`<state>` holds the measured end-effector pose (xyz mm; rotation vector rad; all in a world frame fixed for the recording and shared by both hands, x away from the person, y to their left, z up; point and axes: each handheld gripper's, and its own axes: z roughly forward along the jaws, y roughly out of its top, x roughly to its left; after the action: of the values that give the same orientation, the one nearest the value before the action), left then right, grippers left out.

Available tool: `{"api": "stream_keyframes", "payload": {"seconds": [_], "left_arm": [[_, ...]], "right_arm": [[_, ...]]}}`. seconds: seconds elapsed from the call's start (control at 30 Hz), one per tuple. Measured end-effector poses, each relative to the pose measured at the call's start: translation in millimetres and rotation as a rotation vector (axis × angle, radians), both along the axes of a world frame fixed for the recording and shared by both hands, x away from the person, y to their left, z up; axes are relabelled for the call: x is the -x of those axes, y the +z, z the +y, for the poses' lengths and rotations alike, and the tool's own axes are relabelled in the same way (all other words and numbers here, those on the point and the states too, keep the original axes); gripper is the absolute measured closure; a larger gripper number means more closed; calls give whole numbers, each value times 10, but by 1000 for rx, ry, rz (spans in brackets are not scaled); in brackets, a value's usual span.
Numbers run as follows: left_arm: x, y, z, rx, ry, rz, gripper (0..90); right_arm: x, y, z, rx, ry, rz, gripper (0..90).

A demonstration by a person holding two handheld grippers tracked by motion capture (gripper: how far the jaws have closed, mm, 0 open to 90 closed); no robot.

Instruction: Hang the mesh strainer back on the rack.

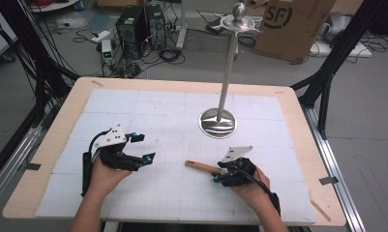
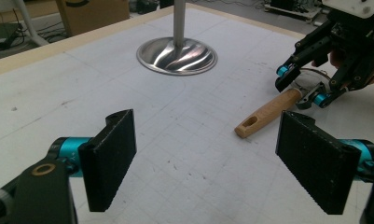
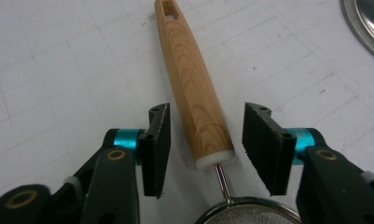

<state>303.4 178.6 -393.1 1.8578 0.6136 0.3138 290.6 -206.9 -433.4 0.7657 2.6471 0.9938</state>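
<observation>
**A:** Start from the steel stand (image 1: 219, 122) on the table (image 1: 51, 140). Where does your strainer (image 1: 204, 167) lie from it?

**B:** On the near side of the stand's round foot, towards you. The wooden handle (image 3: 194, 93) has its long axis running roughly across the table: the end with the hanging slot points to your left hand, and the wire and mesh end sits under your right hand.

**A:** So which hand is closer?

**B:** Your right gripper (image 3: 205, 140), plainly. It already straddles the handle near the white collar where the wire comes out. The jaws stand apart with a gap on each side of the wood, so they are not yet pinching it. The handle runs straight out between them, away from your palm, so closing squeezes across its thickness, which is what you want.

**A:** And the mesh bowl?

**B:** I see only its rim at the bottom edge of the right gripper view, so I can't tell you whether it lies flat.

**A:** The left one?

**B:** Your left gripper (image 2: 208, 161) is spread wide and holds nothing. It sits well to the left of the stand, aimed at the slotted end but apart from it.
</observation>
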Motion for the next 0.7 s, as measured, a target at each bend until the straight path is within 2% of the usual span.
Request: {"api": "stream_keyframes", "payload": {"seconds": [0.1,0.27,0.4,0.47,0.7], "left_arm": [[-3,-10,-3,-3,1,5,211],[-11,-25,-5,-9,0,11,216],[-10,-25,-4,-6,0,13,218],[-9,-24,-4,-4,-3,13,219],[-6,-25,-15,-5,-7,14,220]], "right_arm": [[1,-6,13,42,9,-2,571],[-9,13,20,54,14,6,626],[-28,37,16,82,-15,1,663],[-40,39,4,79,-36,9,666],[-67,63,15,96,-34,36,663]]}}
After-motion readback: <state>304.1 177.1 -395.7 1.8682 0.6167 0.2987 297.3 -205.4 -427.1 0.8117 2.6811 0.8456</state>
